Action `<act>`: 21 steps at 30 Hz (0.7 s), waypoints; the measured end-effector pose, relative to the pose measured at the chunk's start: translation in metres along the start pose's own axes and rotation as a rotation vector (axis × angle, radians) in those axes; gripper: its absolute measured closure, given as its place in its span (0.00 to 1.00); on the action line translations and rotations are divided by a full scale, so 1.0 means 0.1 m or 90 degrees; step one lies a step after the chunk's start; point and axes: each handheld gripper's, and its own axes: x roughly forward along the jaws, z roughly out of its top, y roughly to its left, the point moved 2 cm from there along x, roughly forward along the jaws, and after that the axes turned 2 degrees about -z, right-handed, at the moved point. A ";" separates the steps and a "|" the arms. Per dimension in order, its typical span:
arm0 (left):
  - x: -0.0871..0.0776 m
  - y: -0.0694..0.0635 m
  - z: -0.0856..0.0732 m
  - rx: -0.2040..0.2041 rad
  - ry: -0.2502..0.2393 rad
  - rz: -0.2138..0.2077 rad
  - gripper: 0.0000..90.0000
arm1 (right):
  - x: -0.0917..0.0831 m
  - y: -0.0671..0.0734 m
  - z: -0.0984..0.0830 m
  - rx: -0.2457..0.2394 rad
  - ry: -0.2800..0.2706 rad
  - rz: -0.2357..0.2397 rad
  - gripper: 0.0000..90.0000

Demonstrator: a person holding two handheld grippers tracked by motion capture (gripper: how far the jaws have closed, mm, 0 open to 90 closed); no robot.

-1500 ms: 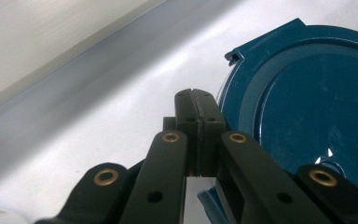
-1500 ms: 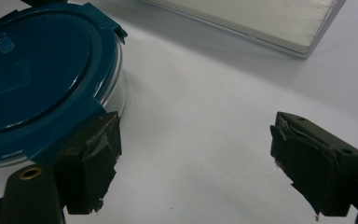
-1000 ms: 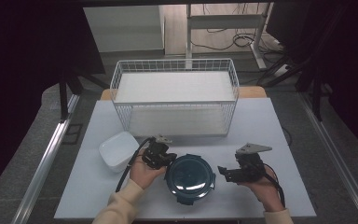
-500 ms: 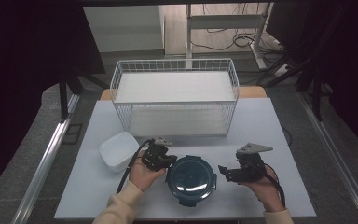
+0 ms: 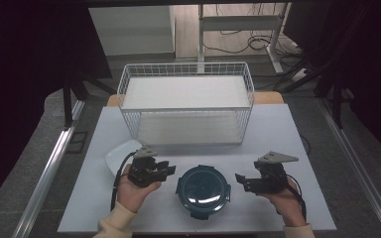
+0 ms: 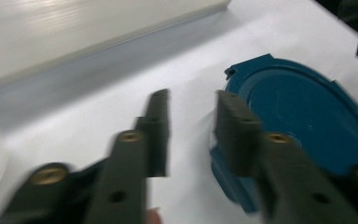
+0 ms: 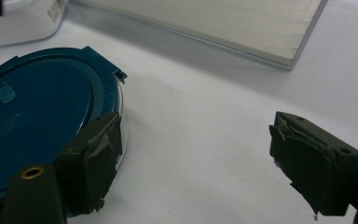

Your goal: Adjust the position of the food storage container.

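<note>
A round teal container with a clip-on lid (image 5: 203, 191) stands at the table's front middle. My left gripper (image 5: 167, 169) is just left of it, a short gap away. In the left gripper view its jaws (image 6: 191, 121) have just been opening and stand apart over bare table, with the teal lid (image 6: 303, 107) beside and behind the right-hand jaw. My right gripper (image 5: 240, 180) sits on the container's right, jaws pointing at it. In the right gripper view they (image 7: 200, 163) are spread wide and empty, with the lid (image 7: 42, 116) behind the left-hand jaw.
A white wire basket (image 5: 186, 106) with a pale board as its floor (image 7: 223, 23) takes up the back of the table. A white dish (image 5: 119, 156) lies behind my left hand. A grey cloth (image 5: 278, 134) covers the table, with dark floor around it.
My left gripper has drawn back leftward from the container's rim and its jaws have parted. The right gripper and the container have stayed where they were.
</note>
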 end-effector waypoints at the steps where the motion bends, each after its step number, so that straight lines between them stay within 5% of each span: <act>1: -0.04 0.01 -0.03 -0.010 -0.003 -0.002 0.54 | -0.01 0.00 0.00 0.002 -0.001 0.002 0.18; 4: -0.10 0.04 -0.09 -0.019 -0.005 0.001 0.39 | -0.03 -0.02 -0.01 0.008 -0.006 0.003 0.18; 9: -0.08 0.07 -0.11 -0.013 0.002 -0.010 0.30 | -0.05 -0.01 -0.01 0.009 -0.009 0.006 0.18; 21: -0.19 0.00 -0.05 0.000 -0.015 -0.026 0.23 | -0.11 0.04 -0.01 0.025 -0.025 0.009 0.18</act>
